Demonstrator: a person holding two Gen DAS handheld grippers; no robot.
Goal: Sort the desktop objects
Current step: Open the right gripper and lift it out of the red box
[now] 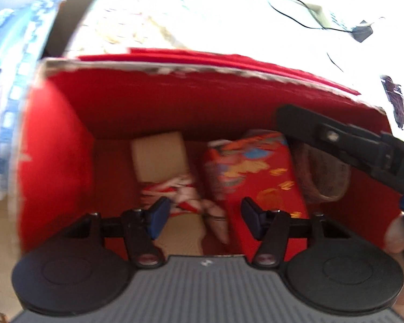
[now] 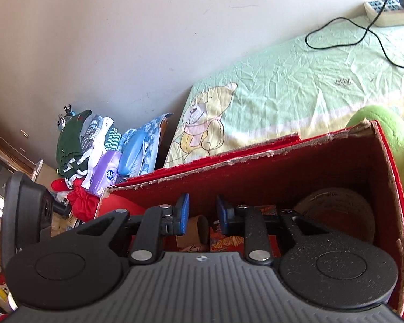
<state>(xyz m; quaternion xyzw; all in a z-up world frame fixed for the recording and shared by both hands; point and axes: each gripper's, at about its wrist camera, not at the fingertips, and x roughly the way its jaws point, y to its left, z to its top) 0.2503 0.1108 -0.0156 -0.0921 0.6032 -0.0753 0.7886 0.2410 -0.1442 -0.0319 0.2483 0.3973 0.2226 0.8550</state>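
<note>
Both grippers hang over an open red cardboard box with a torn, frayed rim (image 1: 67, 134), where the sorted things already lie. The left gripper (image 1: 202, 216) stands with its blue-padded jaws wide apart and nothing between them, pointing down into the box. The right gripper (image 2: 202, 216) has its jaws set narrower, a clear gap between them and nothing held; in the left wrist view its black body crosses the box's rim at about 3 o'clock. On the box floor, a flat red packet printed with coloured shapes (image 1: 253, 172) lies with its long axis running from 12 to 6 o'clock, its narrow end towards the far wall. At its 9 o'clock side lies a tan cardboard block (image 1: 159, 156), and just below that a crumpled red-and-white wrapper (image 1: 180, 196). At the packet's 3 o'clock a brownish roll of tape (image 1: 323, 172) leans on edge in the corner, partly hidden under the right gripper. The likeliest trouble, I judge, is a clash: two tools share one narrow opening, and a careless lift could knock one against the other or catch a finger on the ragged rim and drag the box. The roll, being on edge, could also topple onto the packet.
</note>
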